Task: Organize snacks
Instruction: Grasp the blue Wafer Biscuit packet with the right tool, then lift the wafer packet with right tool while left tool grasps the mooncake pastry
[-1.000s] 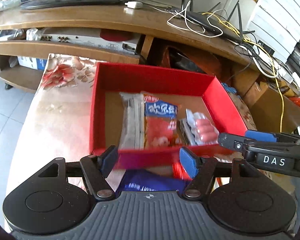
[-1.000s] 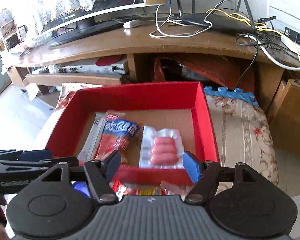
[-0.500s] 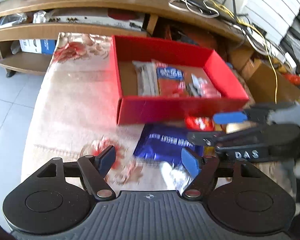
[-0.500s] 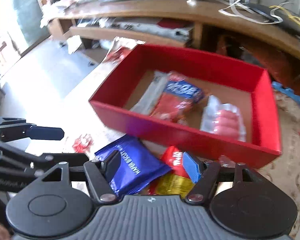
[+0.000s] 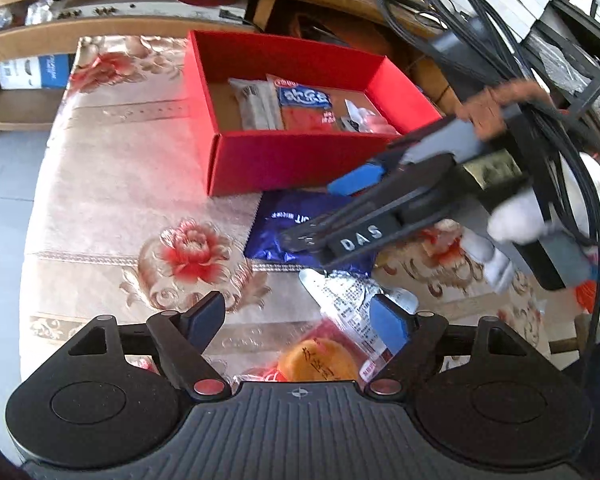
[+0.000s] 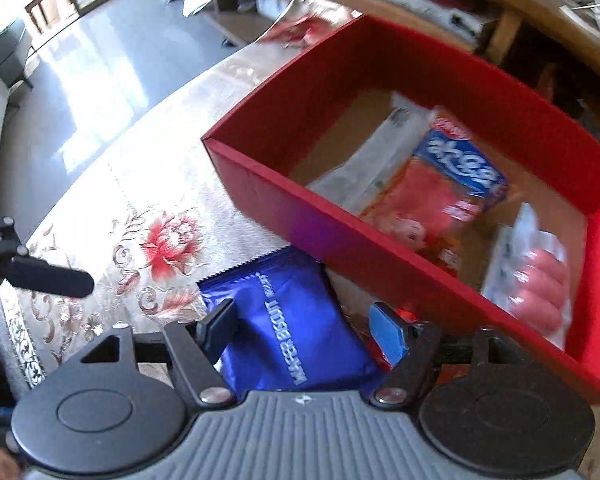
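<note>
Between the opening right tool (image 6: 304,326) fingers, blue wafer packet (image 6: 296,320), untouched.

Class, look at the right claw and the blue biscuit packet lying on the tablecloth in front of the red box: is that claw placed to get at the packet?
Probably yes. The right claw straddles the blue biscuit packet, jaws opening, nothing on top of it.

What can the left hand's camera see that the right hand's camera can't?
Only the left wrist view shows the round orange snack and the silver printed packet near the left gripper, whose jaws are opening.

Only the right wrist view shows the pink sausages clearly, plus the shiny floor.

Both show the red box, the blue wafer biscuit pack between the right gripper's opening jaws, and the flowered tablecloth.
</note>
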`<action>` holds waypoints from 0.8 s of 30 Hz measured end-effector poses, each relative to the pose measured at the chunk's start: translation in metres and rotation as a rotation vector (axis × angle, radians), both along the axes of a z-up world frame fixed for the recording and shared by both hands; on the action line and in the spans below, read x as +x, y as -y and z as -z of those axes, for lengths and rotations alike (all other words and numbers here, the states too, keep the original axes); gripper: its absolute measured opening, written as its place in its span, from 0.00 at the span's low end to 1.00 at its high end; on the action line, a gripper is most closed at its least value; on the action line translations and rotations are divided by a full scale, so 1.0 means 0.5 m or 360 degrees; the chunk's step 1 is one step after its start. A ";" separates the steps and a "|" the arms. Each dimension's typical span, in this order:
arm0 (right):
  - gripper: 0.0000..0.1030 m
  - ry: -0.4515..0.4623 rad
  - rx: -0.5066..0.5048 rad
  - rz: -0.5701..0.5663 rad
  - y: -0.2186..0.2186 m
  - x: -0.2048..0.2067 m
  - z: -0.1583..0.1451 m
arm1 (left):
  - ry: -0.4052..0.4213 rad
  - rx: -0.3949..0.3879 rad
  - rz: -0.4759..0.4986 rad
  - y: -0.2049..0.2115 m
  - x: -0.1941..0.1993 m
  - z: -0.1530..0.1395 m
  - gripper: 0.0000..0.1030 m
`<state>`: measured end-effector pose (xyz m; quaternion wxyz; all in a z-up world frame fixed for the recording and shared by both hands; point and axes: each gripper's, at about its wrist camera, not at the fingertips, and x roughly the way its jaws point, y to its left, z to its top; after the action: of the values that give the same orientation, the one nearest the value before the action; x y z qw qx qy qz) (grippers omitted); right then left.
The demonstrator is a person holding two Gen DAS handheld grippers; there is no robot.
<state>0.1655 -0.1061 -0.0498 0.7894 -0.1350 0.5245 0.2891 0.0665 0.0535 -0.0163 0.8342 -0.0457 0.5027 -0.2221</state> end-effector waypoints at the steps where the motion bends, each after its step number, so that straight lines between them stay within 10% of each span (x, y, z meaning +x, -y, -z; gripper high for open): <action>1: 0.68 -0.0030 0.0011 -0.0011 -0.003 0.004 0.003 | -0.0005 -0.0002 0.0007 -0.001 0.000 0.001 0.82; 7: 0.79 -0.0029 -0.0096 -0.0155 -0.034 -0.022 0.021 | -0.0028 0.0004 0.0061 0.004 -0.001 0.010 0.82; 15: 0.63 0.0040 -0.0182 -0.0139 -0.021 -0.086 0.013 | -0.0056 0.0067 0.0192 0.036 -0.021 0.025 0.82; 24: 0.63 0.0034 0.0058 0.0116 0.097 -0.182 -0.037 | -0.0041 0.0273 0.0441 0.085 -0.056 0.051 0.85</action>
<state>0.0747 -0.1546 -0.0314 0.8074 -0.1044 0.5152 0.2681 0.0386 0.0111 -0.0420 0.7900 0.0926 0.5318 -0.2907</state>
